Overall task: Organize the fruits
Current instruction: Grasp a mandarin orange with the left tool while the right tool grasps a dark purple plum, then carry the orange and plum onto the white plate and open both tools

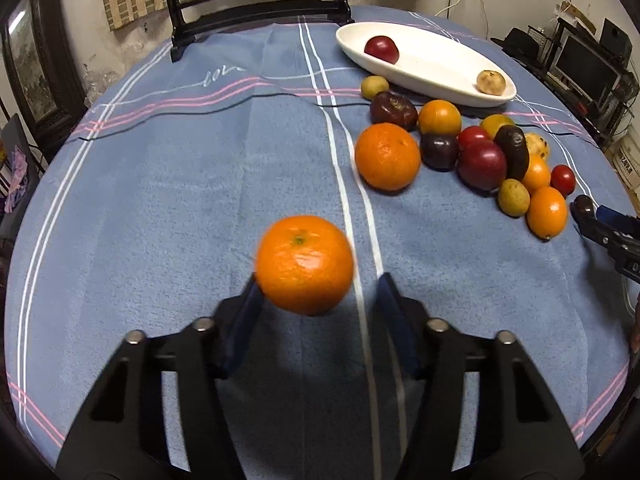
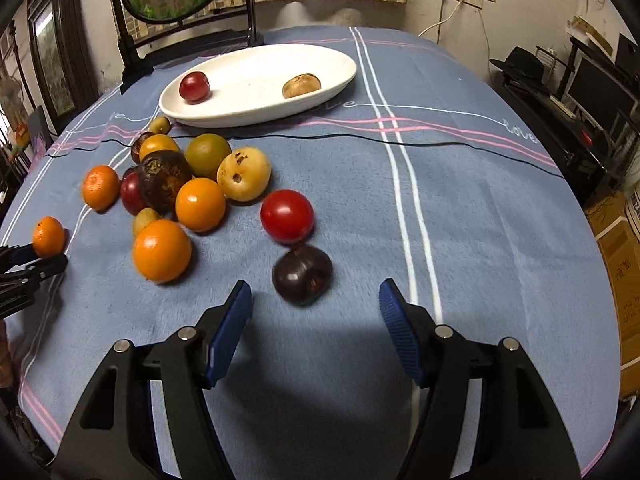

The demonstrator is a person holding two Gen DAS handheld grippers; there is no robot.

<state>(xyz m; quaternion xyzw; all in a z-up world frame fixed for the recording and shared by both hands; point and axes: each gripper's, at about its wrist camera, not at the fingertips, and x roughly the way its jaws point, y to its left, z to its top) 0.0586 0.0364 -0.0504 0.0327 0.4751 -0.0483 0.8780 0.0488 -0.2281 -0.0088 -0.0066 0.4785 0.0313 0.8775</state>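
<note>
A: How far along is the sorting, would you say?

B: Early, I judge. The white oval dish (image 2: 256, 110) sits in the upper middle of the right wrist view, and it holds only two pieces: a red fruit (image 2: 194, 86) toward its left end and a brownish one (image 2: 301, 85) toward its right. Everything else lies on the blue cloth (image 2: 480, 220).

A: And the pile?

B: A cluster of oranges, dark plums and yellowish fruit sits left of centre, below the dish, most of them touching. A red tomato-like fruit (image 2: 287, 216) and a dark plum (image 2: 302, 275) lie a little apart, lower and to the right.

A: What about the grippers?

B: The left gripper (image 1: 318, 292) has a mandarin (image 1: 304, 265) between its fingers, low in the left wrist view. The left pad touches the peel, but a gap shows between the fruit and the right finger, so the jaws stand apart and not yet clamped. The fruit is blurred, so I cannot tell if it rests on the cloth.

A: And the right one?

B: The right gripper (image 2: 316, 300) hangs with its jaws wide apart and nothing held. The dark plum lies just ahead, between the fingertips' line and the tomato.

A: So what remains?

B: Nearly all the fruit is outside the dish, by my reading.
</note>
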